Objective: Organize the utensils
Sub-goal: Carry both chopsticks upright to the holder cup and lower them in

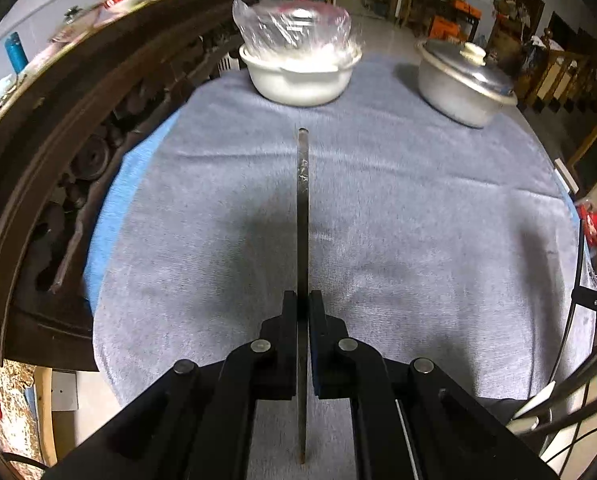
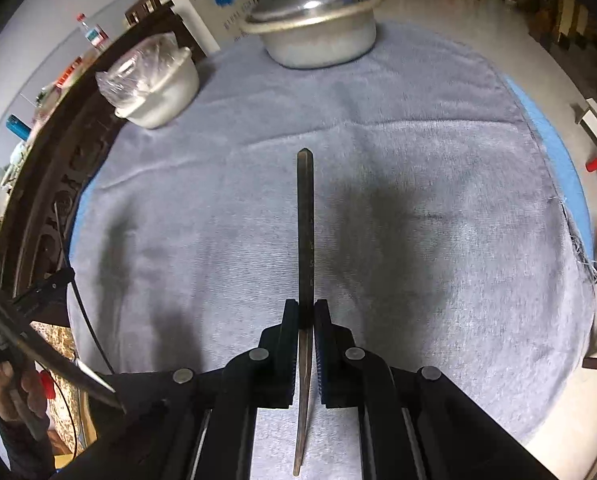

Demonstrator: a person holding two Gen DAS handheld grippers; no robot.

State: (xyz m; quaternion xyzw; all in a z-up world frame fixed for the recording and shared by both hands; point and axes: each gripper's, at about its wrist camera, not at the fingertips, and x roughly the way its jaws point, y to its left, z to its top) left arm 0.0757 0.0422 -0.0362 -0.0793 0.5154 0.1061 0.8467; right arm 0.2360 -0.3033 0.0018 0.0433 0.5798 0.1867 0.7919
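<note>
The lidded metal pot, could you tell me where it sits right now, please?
The lidded metal pot stands at the far edge of the grey cloth, to the right of the plastic-covered white pot in both wrist views.

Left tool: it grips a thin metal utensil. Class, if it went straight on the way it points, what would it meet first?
Probably the grey cloth on the table. The left tool points steeply down, and its utensil would touch first, short of the white pot. Depth is unclear.

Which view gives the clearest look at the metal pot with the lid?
The right wrist view. The metal pot sits near the top centre there, with its lid, knob and side wall all visible and fairly sharp. In the left wrist view the same pot is off to the upper right, tilted by the lens.
</note>
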